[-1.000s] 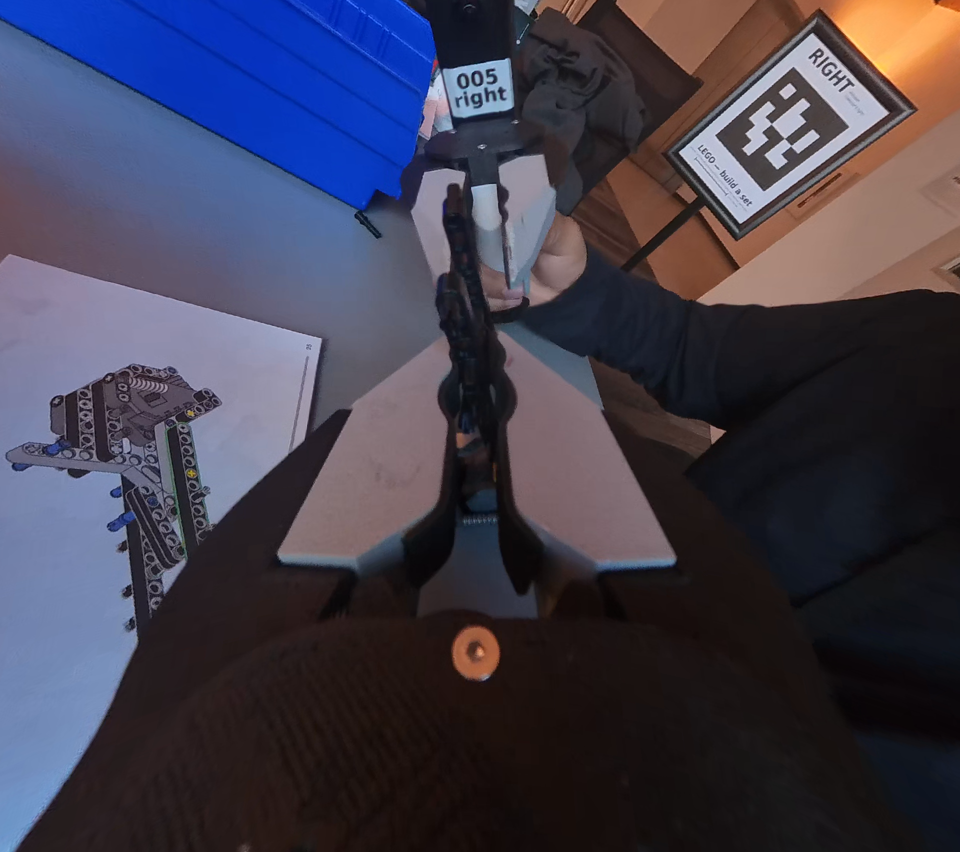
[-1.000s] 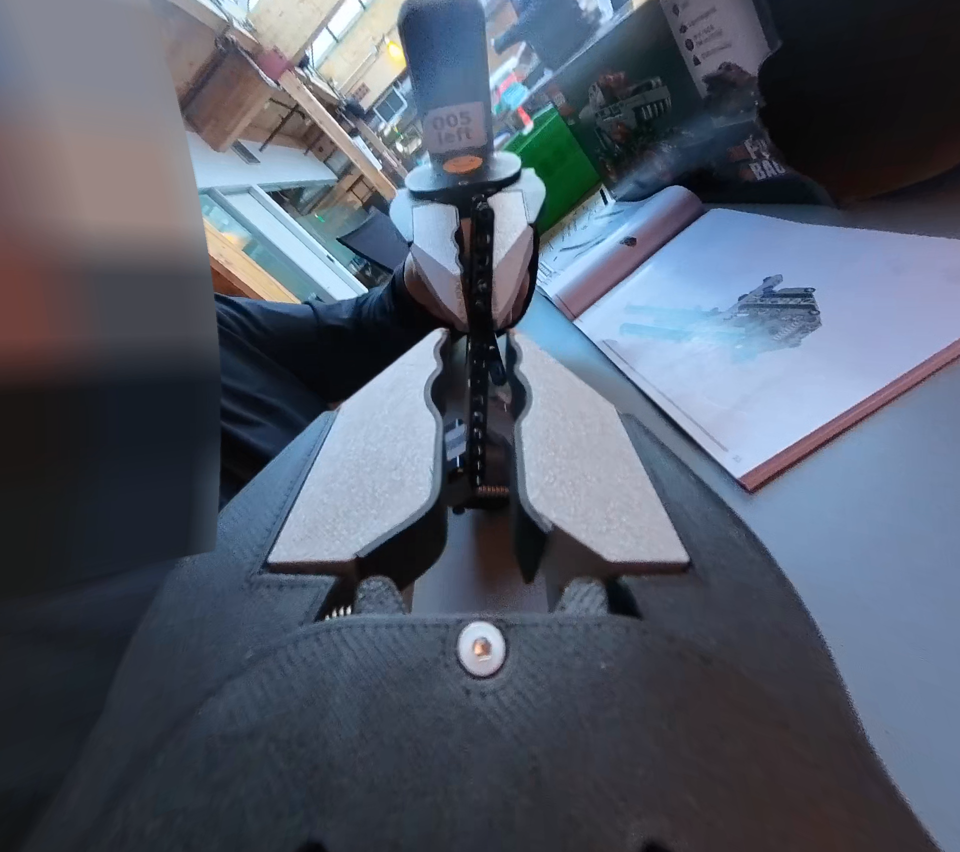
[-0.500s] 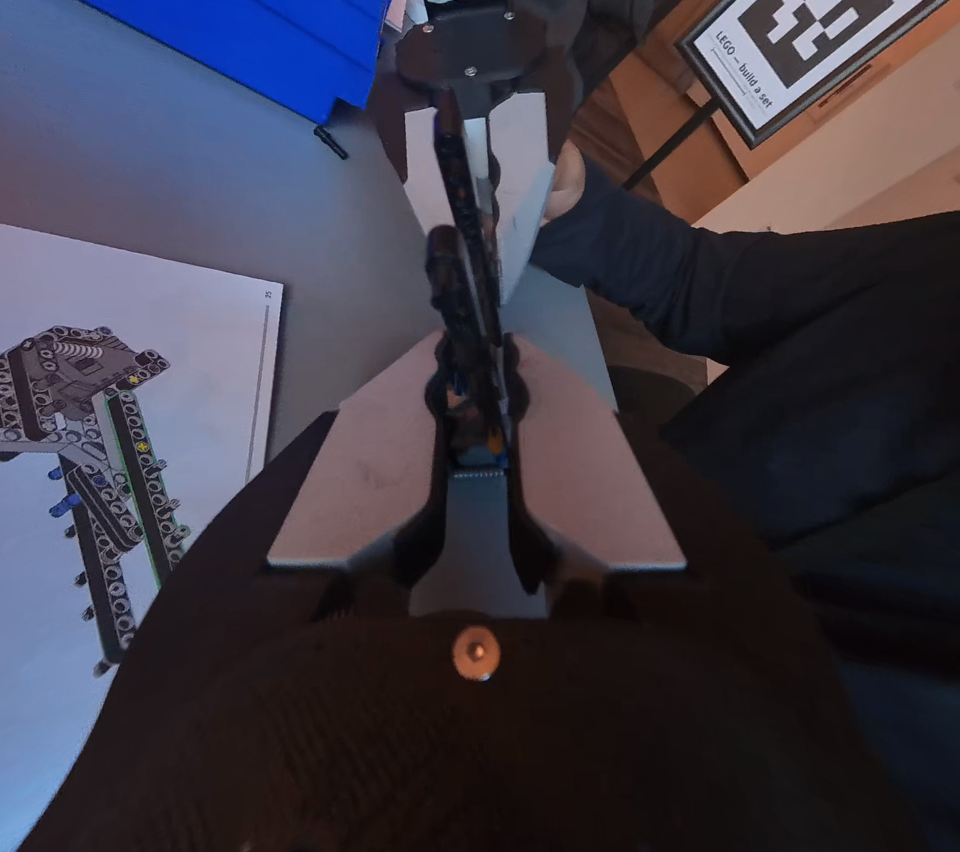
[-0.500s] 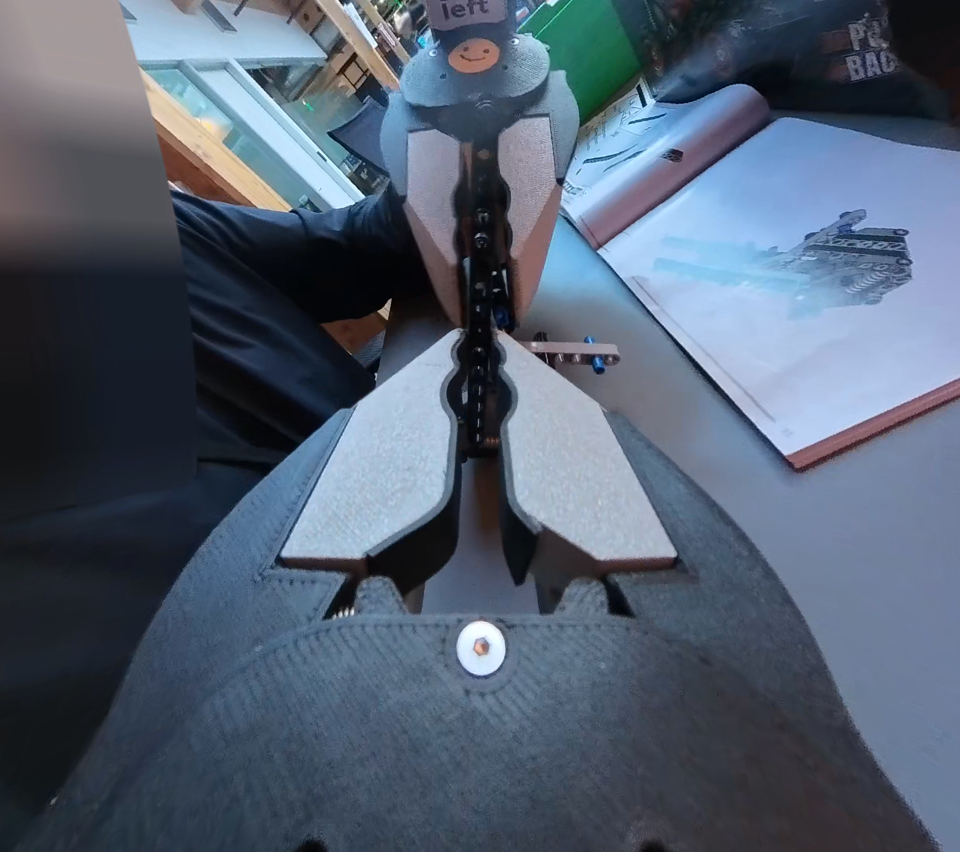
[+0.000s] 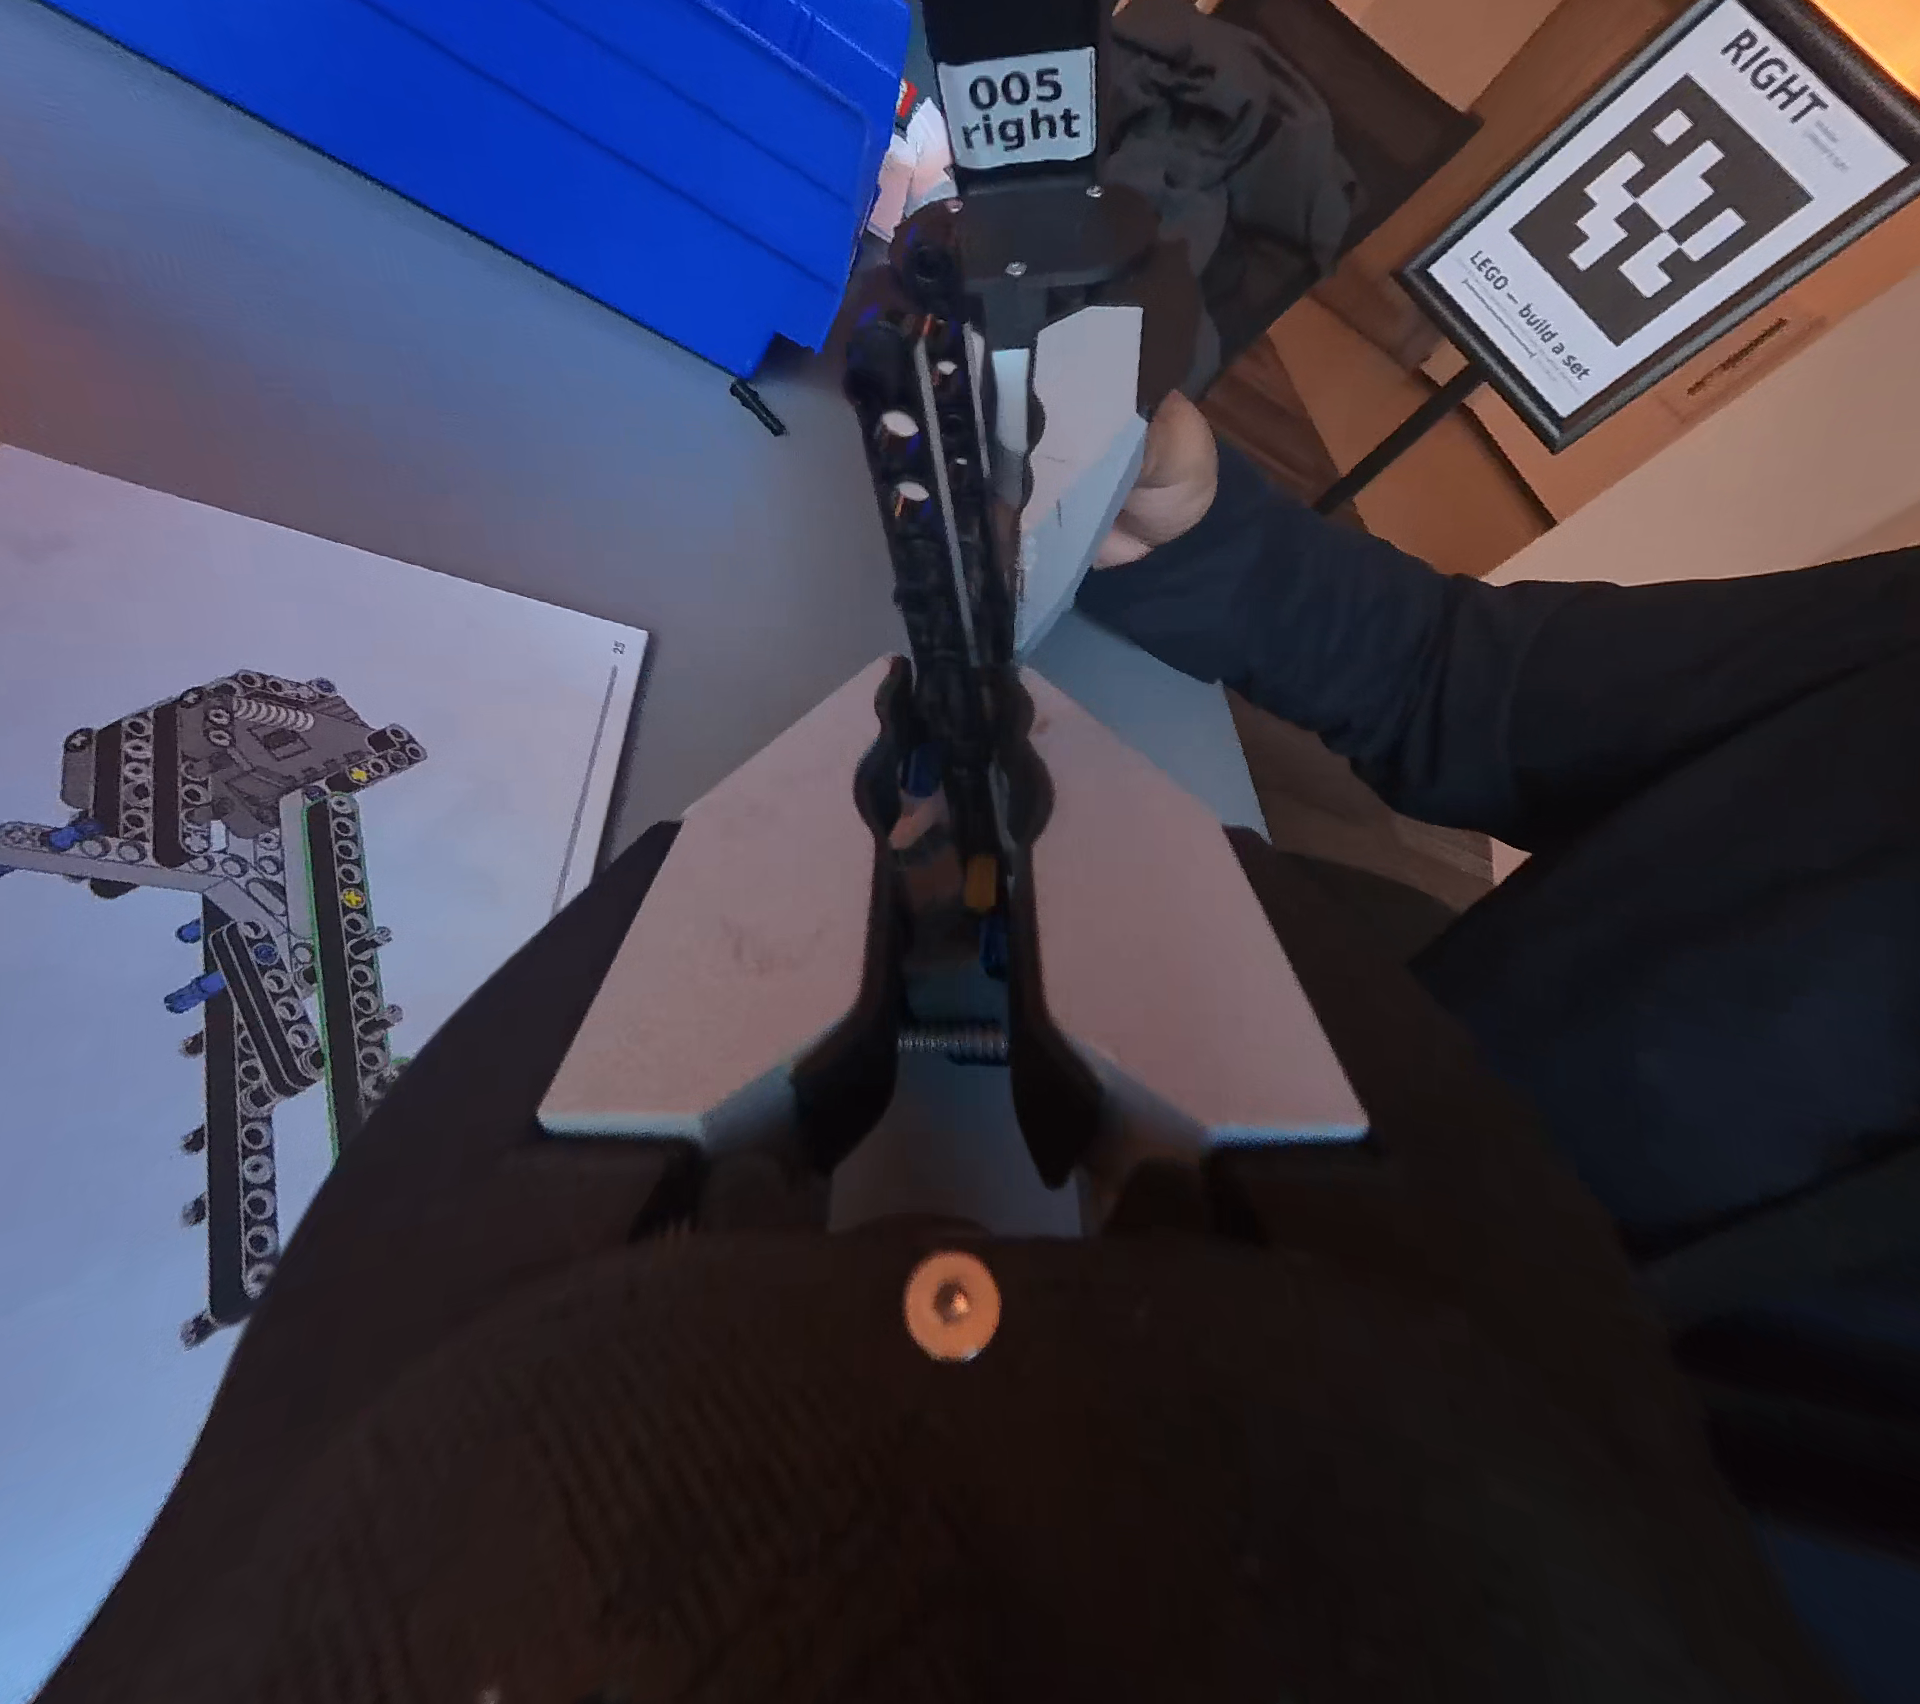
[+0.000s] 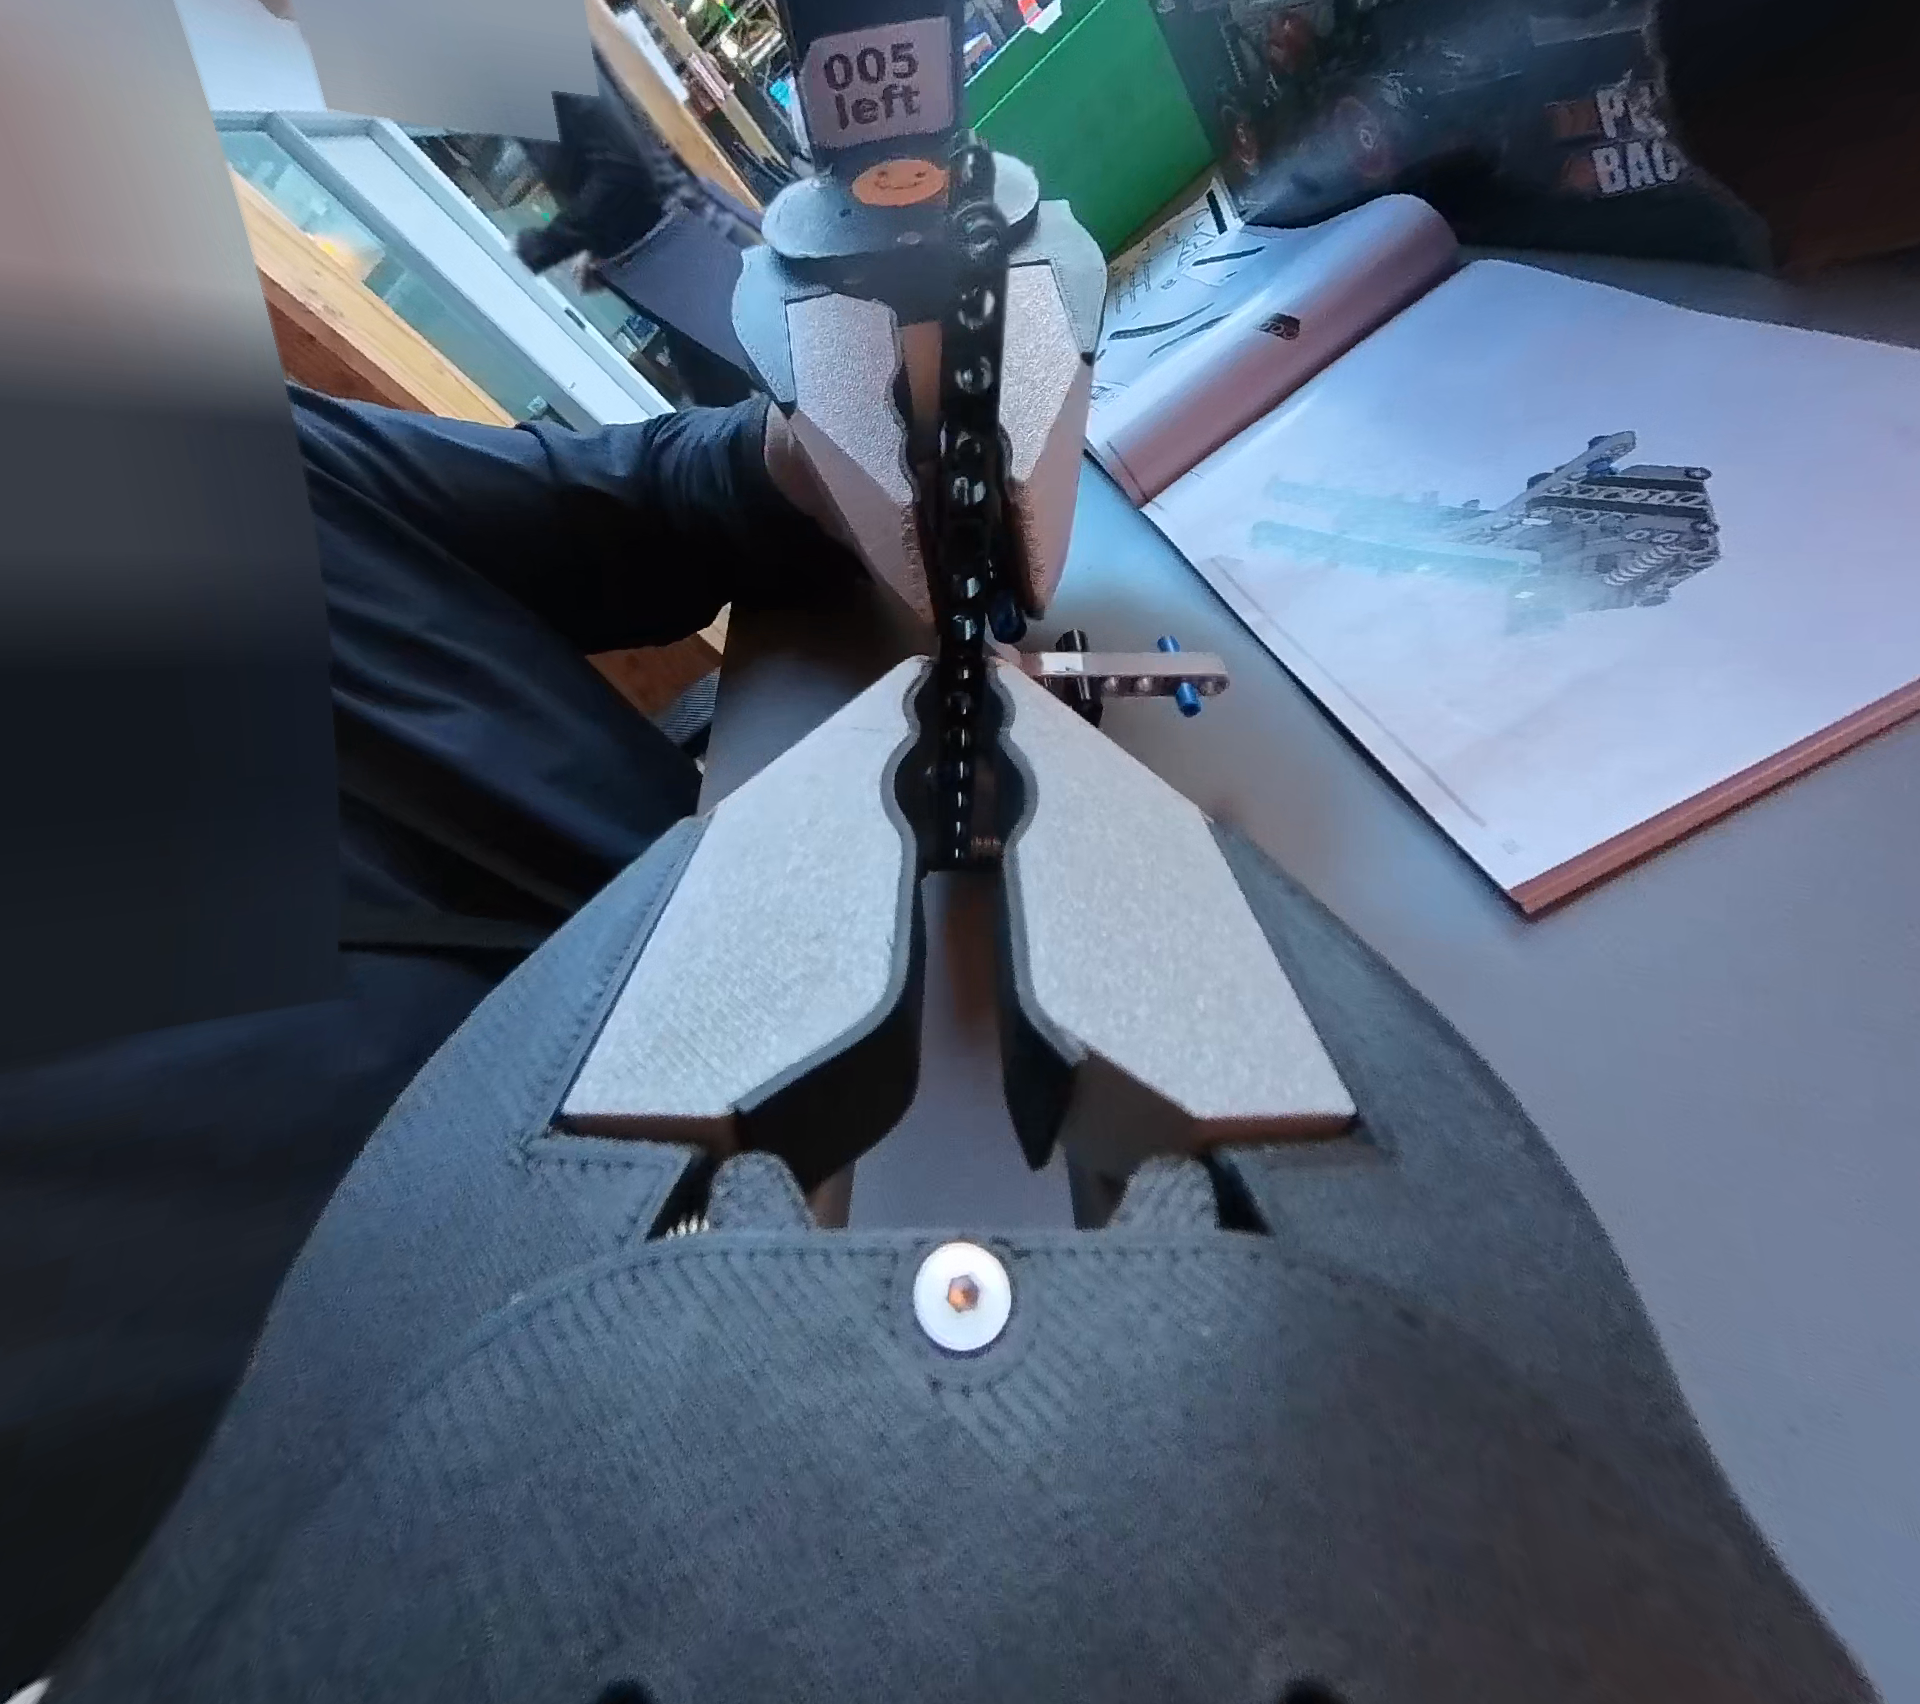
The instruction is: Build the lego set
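- Your left gripper [image 5: 951, 719] is clamped on one end of the black lego beam assembly [image 5: 940, 511], fingers [image 5: 748, 937] pinched tight round it.
- Your right gripper [image 6: 961, 698] is clamped on the opp. end of the same assembly – the two tools face each other nose to nose, beam bridging them above the grey table [image 5: 364, 366].
- Small blue pins show on the beam near both grips.
- A grey beam w/ blue pins [image 6: 1138, 678] lies on the table just beside your right fingers.
- Open instruction booklet [image 6: 1455, 615] lies near – page w/ build diagram.
- Blue bin [image 5: 468, 33] sits farther back; framed sign [image 5: 1673, 200] stands off-table.
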The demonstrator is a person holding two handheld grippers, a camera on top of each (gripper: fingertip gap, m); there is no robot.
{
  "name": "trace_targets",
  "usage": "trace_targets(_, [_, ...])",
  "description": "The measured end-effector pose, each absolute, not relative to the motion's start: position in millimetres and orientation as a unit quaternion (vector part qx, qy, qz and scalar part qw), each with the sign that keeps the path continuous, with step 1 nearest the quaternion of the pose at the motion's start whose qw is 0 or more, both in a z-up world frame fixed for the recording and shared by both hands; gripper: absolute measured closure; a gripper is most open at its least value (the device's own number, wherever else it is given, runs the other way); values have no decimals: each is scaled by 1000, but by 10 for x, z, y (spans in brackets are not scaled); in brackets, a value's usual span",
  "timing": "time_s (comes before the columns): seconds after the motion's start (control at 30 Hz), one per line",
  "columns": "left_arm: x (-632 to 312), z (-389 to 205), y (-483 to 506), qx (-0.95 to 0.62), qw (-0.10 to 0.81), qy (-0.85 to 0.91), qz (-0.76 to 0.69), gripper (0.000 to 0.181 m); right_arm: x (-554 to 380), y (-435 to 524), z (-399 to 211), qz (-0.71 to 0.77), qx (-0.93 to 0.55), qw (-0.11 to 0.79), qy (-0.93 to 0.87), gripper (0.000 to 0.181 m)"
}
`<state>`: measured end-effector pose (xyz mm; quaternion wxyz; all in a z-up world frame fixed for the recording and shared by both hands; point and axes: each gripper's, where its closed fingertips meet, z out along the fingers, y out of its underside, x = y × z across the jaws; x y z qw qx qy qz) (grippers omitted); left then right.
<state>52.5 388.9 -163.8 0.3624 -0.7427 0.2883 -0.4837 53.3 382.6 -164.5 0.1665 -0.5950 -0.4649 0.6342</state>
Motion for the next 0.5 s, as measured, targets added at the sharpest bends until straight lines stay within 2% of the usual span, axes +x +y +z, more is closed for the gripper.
trace_targets(0.37, [444,-1591,4002,-737,443,261,-438,166,460,3926,-1626,627,-609,214,-436,177])
trace_targets(0.5, [418,-1599,4035,-736,455,255,-431,166,439,3944,-1611,667,-603,182,-397,177])
